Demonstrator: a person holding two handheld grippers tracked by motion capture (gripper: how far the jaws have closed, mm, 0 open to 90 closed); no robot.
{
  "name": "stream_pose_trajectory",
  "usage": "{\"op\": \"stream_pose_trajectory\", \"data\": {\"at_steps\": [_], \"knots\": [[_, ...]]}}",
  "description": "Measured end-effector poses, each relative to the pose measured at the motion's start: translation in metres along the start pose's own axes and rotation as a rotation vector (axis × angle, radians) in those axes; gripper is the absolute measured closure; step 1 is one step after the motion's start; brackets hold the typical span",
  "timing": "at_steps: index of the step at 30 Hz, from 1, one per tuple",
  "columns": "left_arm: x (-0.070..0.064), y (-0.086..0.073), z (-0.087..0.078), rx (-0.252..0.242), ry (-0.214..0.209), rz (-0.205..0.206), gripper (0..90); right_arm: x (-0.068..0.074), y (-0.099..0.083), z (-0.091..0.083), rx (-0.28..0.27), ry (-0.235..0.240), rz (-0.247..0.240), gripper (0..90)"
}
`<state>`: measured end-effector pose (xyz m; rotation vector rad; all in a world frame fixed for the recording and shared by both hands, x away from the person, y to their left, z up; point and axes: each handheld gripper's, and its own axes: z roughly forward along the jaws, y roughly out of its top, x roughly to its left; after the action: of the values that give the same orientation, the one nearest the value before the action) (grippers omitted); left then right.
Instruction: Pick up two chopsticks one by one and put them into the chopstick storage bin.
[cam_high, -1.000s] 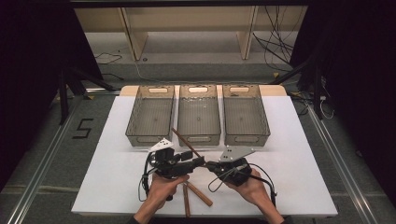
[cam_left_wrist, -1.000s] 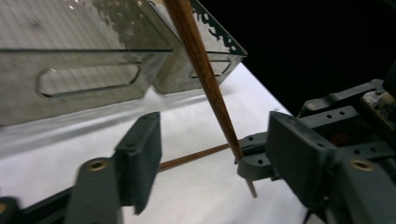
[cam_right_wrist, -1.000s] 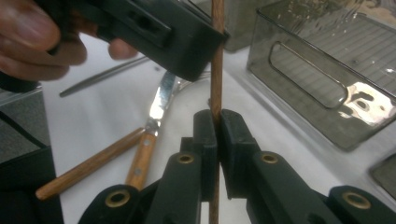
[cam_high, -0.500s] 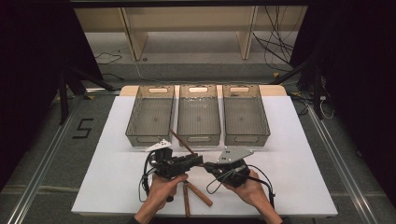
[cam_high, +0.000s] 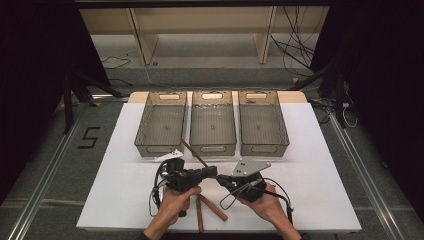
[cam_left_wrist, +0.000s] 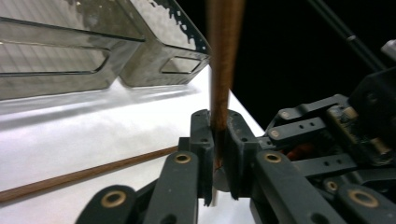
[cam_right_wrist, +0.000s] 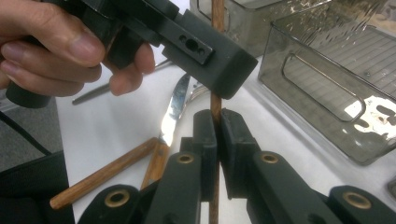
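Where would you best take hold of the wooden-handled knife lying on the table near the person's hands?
Grip the knife by its wooden handle, not the shiny blade. It lies flat among the other wooden-handled utensils, so come straight down from above with the jaws across the handle's width, probably near mid-handle, where the neighbouring handle leaves room.

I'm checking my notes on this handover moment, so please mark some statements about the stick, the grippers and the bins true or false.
1. Both the left gripper and the right gripper are shut on the thin wooden stick. True.
2. Three clear bins stand in a row. True.
3. The bins hold cutlery. False: they look empty.
4. The held stick lies flat on the table. False: it is lifted, angled toward the bins.
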<state>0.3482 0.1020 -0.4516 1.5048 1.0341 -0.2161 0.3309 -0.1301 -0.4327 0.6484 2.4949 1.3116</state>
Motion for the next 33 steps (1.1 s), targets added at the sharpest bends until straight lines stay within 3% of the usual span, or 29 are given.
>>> {"op": "stream_pose_trajectory", "data": {"at_steps": [4, 13, 16, 20, 23, 33], "knots": [[-0.002, 0.002, -0.001, 0.007, -0.006, 0.006, 84.3, 0.0, 0.0, -0.002, -0.008, 0.002, -0.004, 84.3], [0.006, 0.023, -0.019, 0.04, 0.023, 0.027, 84.4, -0.011, -0.005, -0.018, -0.009, 0.008, 0.041, 60.2], [0.01, 0.036, -0.031, 0.052, 0.048, 0.042, 84.4, -0.013, -0.01, -0.024, -0.002, -0.008, 0.067, 49.2], [0.014, 0.055, -0.043, 0.079, 0.083, 0.062, 84.4, -0.017, -0.018, -0.029, -0.001, -0.024, 0.091, 40.9], [0.017, 0.07, -0.052, 0.086, 0.09, 0.055, 84.3, -0.019, -0.024, -0.031, 0.003, -0.037, 0.108, 36.6], [0.024, 0.123, -0.081, 0.087, 0.175, 0.084, 84.4, -0.022, -0.033, -0.041, -0.015, -0.06, 0.143, 27.4]]}}
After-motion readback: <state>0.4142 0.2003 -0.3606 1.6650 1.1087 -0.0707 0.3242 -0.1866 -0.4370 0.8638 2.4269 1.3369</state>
